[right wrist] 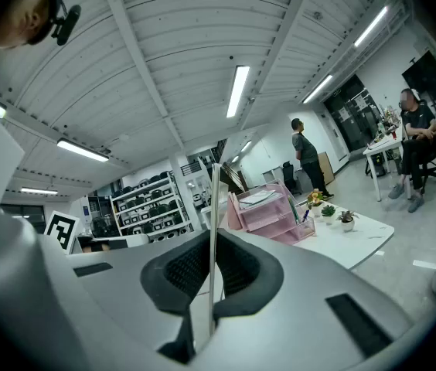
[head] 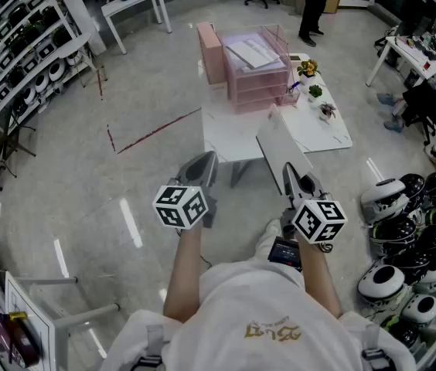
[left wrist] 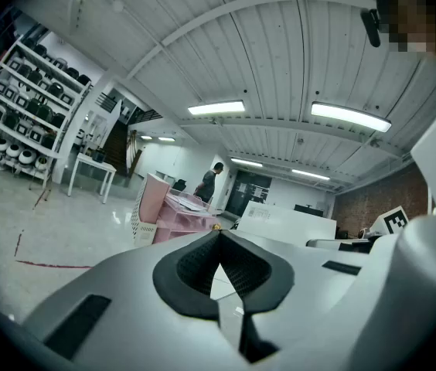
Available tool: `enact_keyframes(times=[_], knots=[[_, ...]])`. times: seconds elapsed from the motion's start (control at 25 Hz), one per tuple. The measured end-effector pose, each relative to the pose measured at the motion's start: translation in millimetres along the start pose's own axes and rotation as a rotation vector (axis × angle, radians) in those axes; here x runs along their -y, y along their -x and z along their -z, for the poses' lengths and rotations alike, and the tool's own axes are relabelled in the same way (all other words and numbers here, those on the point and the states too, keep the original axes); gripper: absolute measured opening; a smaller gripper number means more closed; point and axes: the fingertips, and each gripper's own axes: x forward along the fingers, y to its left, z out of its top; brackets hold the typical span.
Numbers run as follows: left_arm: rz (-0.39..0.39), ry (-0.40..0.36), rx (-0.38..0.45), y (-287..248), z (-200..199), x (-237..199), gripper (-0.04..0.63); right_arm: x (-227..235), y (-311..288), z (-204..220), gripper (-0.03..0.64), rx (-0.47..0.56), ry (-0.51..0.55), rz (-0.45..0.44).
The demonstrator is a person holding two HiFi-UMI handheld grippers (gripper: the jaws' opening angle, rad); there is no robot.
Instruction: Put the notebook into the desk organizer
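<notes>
My right gripper is shut on a thin pale notebook, which sticks out forward towards the table. In the right gripper view the notebook stands edge-on between the pads of that gripper. The pink desk organizer stands on the far side of the white table, ahead of both grippers; it also shows as the pink organizer beyond the jaws. My left gripper is held beside the right one, jaws together with nothing in them, its tips meeting. The notebook shows to its right.
Small potted plants and a pen cup sit on the table right of the organizer. Racks of helmets line the left, more helmets lie on the floor at right. A person stands beyond the table; others sit at a desk far right.
</notes>
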Motion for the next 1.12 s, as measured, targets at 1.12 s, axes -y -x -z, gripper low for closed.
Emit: enact_keyframes(times=[1.12], knots=[[0.05, -0.014, -0.002, -68, -20, -29, 0.017, 21, -63, -40, 0.017, 0.052, 0.074, 0.018]])
